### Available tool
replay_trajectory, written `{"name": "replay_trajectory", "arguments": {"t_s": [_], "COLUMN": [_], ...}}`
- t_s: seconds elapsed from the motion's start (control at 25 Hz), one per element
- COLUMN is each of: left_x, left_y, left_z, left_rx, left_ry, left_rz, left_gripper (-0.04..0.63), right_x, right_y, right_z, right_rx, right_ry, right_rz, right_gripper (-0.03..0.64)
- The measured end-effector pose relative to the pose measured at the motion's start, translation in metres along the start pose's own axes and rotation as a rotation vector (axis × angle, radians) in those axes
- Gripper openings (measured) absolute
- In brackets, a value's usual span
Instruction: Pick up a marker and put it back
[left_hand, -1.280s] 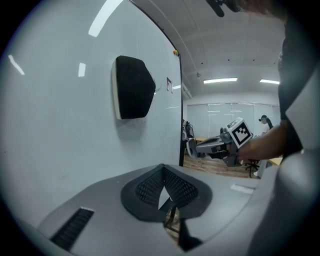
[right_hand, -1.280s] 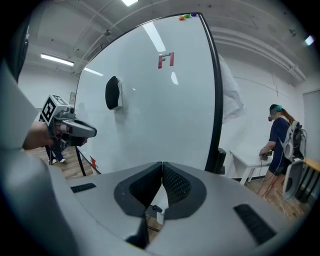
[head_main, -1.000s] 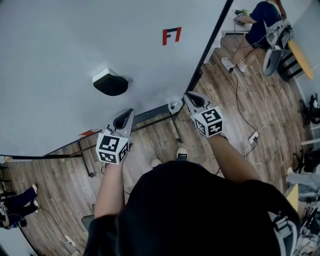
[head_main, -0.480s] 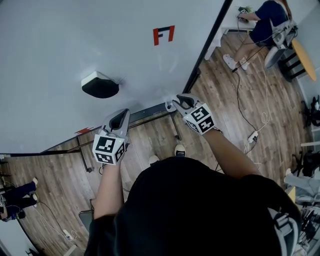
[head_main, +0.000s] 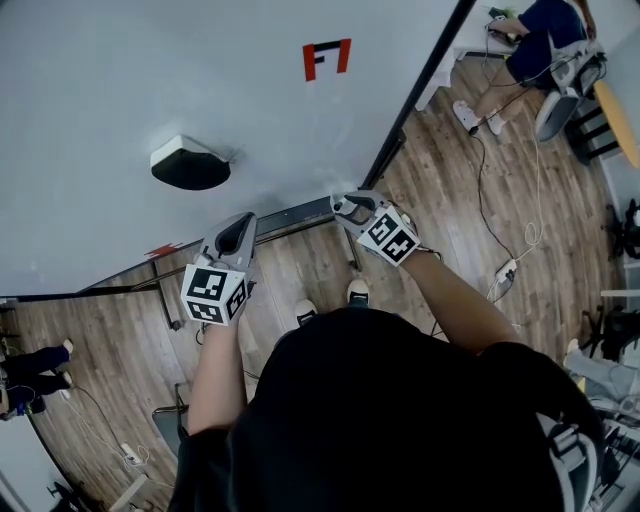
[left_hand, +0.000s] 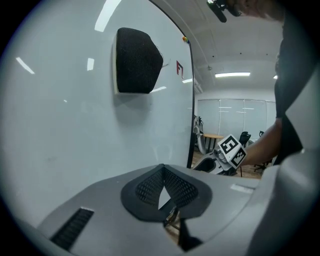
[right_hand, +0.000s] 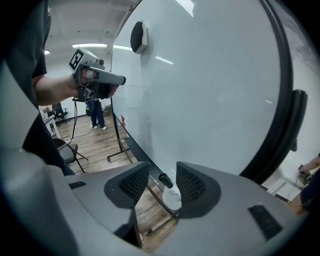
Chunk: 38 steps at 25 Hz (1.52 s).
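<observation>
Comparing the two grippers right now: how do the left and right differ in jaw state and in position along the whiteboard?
The left gripper has its jaws together with nothing between them. The right gripper has its jaws apart, having just been opening, with the marker lying on the tray between them. The left gripper is below the eraser, while the right gripper is at the tray's right end. Both point toward the whiteboard.

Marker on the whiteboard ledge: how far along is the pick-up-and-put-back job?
Done: nothing visible yet; the white marker with black cap lies on the whiteboard's dark ledge. In hand: the right gripper; its jaws have just been opening and stand apart around the marker, not gripping. Left: close, lift, put back.
</observation>
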<state>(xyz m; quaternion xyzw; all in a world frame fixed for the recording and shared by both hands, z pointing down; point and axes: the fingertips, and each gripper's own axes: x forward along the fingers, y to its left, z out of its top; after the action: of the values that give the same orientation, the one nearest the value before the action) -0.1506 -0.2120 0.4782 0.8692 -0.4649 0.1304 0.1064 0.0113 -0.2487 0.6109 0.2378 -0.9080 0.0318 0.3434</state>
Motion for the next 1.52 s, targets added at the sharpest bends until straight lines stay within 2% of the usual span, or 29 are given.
{"name": "replay_trajectory", "arguments": {"t_s": [0.24, 0.68, 1.2, 1.52], "left_x": [0.002, 0.008, 0.009, 0.009], "left_y": [-0.002, 0.0, 0.0, 0.0], "left_z": [-0.008, -0.016, -0.017, -0.022], "left_rx": [-0.017, -0.03, -0.037, -0.045], "left_ry": [0.014, 0.038, 0.042, 0.047], "left_rz": [0.009, 0.017, 0.02, 0.021], "left_gripper": [0.011, 0.011, 0.011, 0.011], "right_x": [0.016, 0.041, 0.058, 0.063], "right_y": [0.001, -0.006, -0.009, -0.01], "right_z": [-0.015, -0.038, -0.05, -0.046], "right_rx": [-0.036, -0.128, -0.161, -0.2], "right_ry": [0.039, 0.123, 0.146, 0.141], "right_rz": [0.022, 0.01, 0.03, 0.017], "right_gripper": [0.172, 0.169, 0.115, 0.104]}}
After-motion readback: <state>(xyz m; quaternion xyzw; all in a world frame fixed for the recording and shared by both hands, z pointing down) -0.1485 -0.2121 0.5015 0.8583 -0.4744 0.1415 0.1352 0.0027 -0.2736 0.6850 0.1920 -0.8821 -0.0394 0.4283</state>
